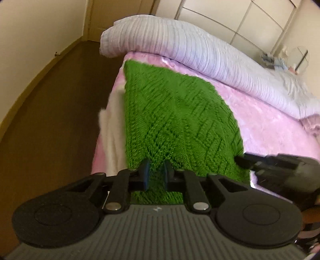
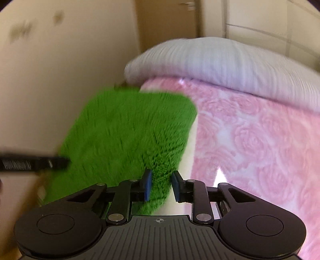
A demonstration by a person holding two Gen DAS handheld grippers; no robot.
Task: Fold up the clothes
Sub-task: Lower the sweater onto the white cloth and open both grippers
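Note:
A green knitted sweater [image 1: 176, 120] lies on the pink bedspread [image 1: 270, 120] near the bed's left edge, with white cloth [image 1: 114, 124] under its left side. My left gripper [image 1: 156, 170] is shut on the sweater's near edge, green knit between its blue pads. My right gripper [image 2: 162, 178] is also closed on the sweater [image 2: 128, 130], which is blurred and lifted toward the wall. Each gripper shows in the other's view: the right one [image 1: 246, 160] at the sweater's right corner, the left one [image 2: 60, 162] at its left edge.
A rolled pale lilac ribbed duvet [image 1: 200, 52] lies along the far side of the bed, also in the right wrist view [image 2: 220, 64]. Dark brown floor [image 1: 60, 120] and cream walls lie left of the bed. White wardrobe doors [image 1: 240, 16] stand behind.

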